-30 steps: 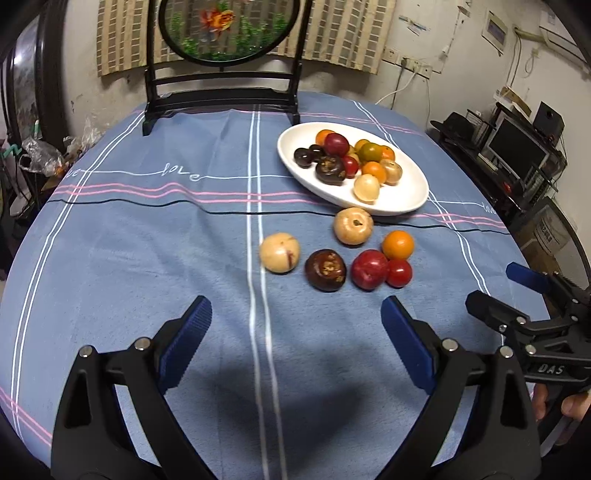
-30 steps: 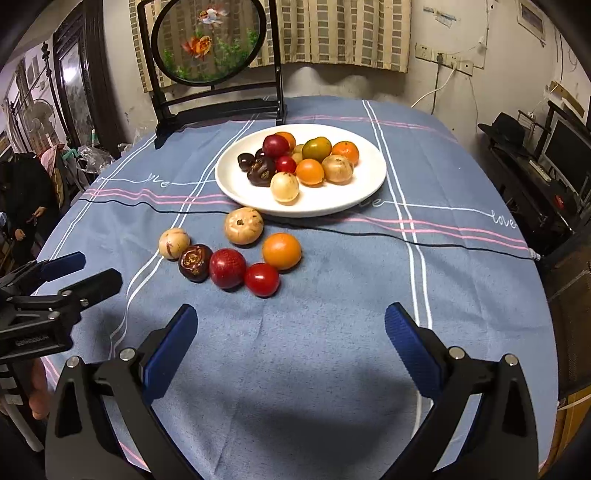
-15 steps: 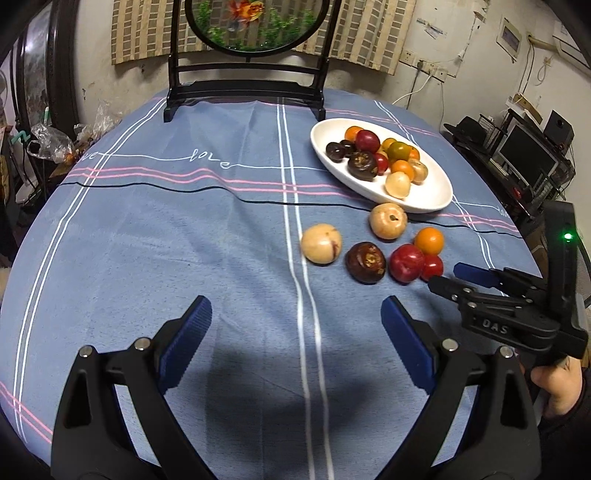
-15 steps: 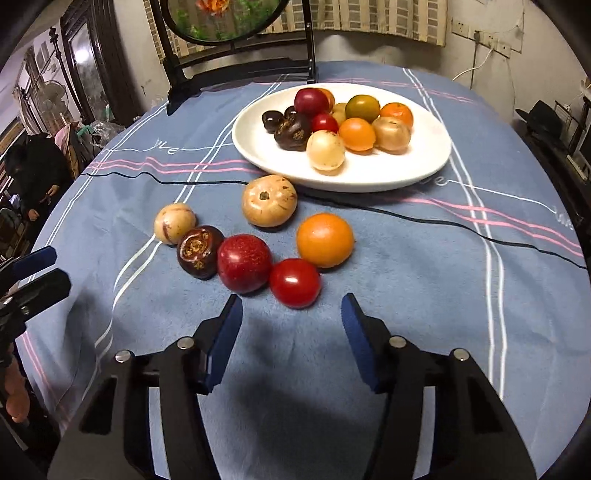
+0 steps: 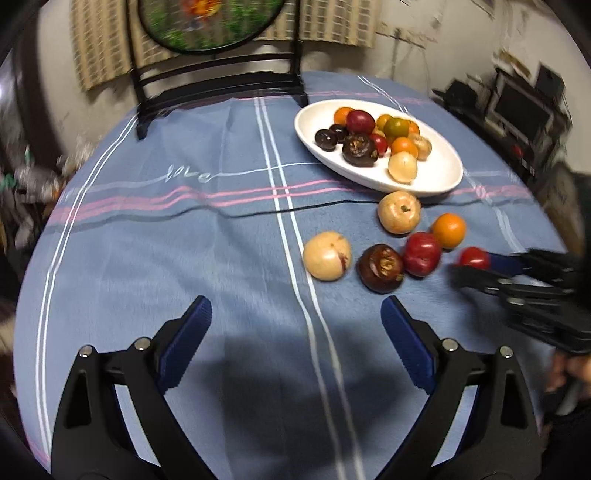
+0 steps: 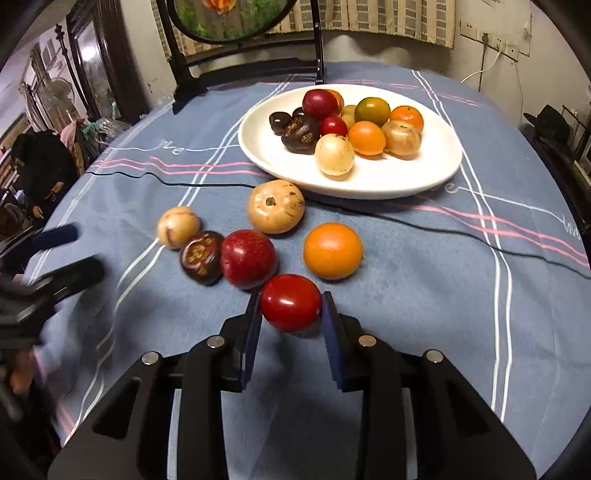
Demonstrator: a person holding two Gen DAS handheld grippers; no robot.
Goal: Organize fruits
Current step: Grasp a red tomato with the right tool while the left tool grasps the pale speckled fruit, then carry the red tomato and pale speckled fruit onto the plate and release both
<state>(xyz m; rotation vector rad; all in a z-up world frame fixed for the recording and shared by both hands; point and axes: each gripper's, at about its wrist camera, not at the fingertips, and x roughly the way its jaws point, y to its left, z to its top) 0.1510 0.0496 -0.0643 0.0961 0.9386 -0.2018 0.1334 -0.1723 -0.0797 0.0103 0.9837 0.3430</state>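
A white plate (image 6: 424, 177) with several fruits stands at the back of the blue tablecloth; it also shows in the left wrist view (image 5: 439, 177). Loose fruits lie in front of it: two pale ones (image 6: 276, 206) (image 6: 178, 226), a dark one (image 6: 201, 256), a red apple-like one (image 6: 248, 263), an orange (image 6: 332, 250). My right gripper (image 6: 291, 314) has its blue pads on both sides of a red tomato (image 6: 290, 302), also visible in the left wrist view (image 5: 474, 257). My left gripper (image 5: 295, 343) is open and empty, over bare cloth in front of the pale fruit (image 5: 326, 255).
A black stand with a round painted screen (image 6: 236, 18) is at the table's far edge. A thin black cable (image 6: 406, 218) runs across the cloth in front of the plate. Furniture and electronics stand to the right of the table (image 5: 517, 107).
My right gripper has moved forward and closed its jaws around the red tomato. My left gripper has shifted a little and stayed open.
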